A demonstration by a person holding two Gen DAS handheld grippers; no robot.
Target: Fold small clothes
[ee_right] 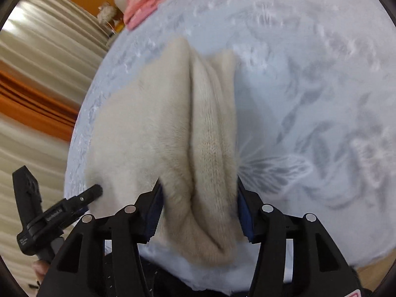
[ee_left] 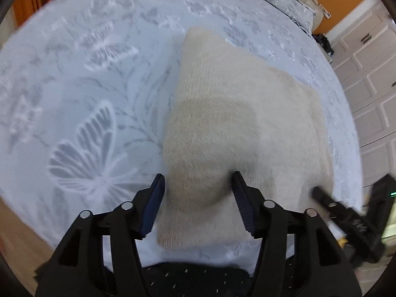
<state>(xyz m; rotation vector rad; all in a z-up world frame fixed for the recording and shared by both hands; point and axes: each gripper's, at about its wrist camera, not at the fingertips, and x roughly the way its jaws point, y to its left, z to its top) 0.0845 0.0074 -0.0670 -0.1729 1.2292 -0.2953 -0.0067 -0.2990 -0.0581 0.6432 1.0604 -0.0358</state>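
**Both tools gripping the cream garment**

The left tool is standing half-open, pads pinching the cream garment lying on the butterfly-print bed; the right tool is clamping bunched folds, half-open; both are pointing steeply down; only the right view is showing pink clothes at 11 o'clock.

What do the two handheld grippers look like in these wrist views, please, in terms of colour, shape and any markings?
Both the left gripper and the right gripper are black plastic, with angular cut-out frames and round silver pins. Their fingers carry ribbed dark-blue pads. Small white lettering, too small to read, marks the left gripper's side in the right wrist view. No sleeves or cables show.
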